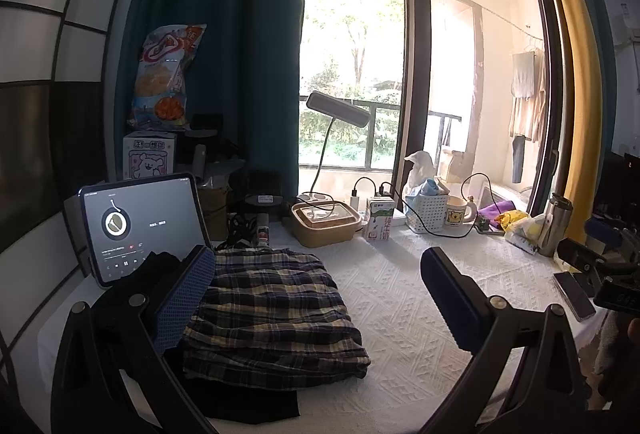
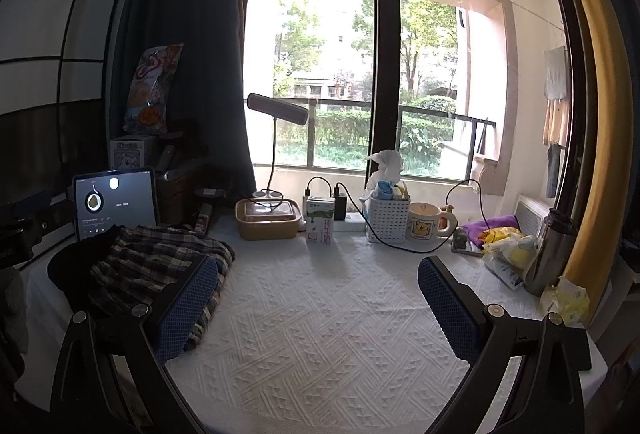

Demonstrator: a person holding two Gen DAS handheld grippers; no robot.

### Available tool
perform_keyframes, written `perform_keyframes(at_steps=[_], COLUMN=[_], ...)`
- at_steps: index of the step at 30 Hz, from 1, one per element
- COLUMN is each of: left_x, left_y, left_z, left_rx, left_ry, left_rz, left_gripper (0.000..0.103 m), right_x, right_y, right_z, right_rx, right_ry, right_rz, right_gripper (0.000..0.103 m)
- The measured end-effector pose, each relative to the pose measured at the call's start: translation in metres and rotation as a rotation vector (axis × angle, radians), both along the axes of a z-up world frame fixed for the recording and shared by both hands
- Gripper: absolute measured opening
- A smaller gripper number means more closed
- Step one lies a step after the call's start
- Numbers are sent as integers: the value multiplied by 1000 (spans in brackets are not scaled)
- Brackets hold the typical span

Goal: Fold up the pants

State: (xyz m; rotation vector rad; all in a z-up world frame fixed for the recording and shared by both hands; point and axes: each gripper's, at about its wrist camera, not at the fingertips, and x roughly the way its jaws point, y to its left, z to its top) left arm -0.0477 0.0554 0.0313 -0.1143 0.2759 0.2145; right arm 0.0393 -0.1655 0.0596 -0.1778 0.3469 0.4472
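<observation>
Folded plaid pants (image 1: 272, 310) lie on top of a black garment (image 1: 248, 402) at the left of the white textured tablecloth (image 1: 408, 298). My left gripper (image 1: 320, 298) is open and empty, its left finger beside the plaid pile. In the right wrist view the plaid pants (image 2: 160, 258) lie at the left, partly behind the left finger. My right gripper (image 2: 320, 306) is open and empty over bare cloth (image 2: 320, 334). The other gripper shows at the right edge of the left wrist view (image 1: 608, 266).
A lit tablet (image 1: 140, 226) stands behind the pile. Along the window side stand a brown lunch box (image 1: 324, 224), milk carton (image 1: 378, 220), white basket (image 1: 426, 209), mug (image 1: 460, 213), desk lamp (image 1: 338, 109) and steel flask (image 1: 554, 226). A phone (image 1: 574, 294) lies at the right.
</observation>
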Motion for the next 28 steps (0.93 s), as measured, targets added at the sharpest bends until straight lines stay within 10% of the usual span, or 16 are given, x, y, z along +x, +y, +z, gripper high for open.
perform_keyframes(at_steps=[28], left_x=[5], left_y=[-4], left_z=[-1], left_rx=[6], left_ry=[6], left_rz=[-24], left_gripper=[102], right_x=[2], right_y=[-1], right_z=[0], right_rx=[1], right_ry=[6], right_rz=[-7], right_gripper=[101])
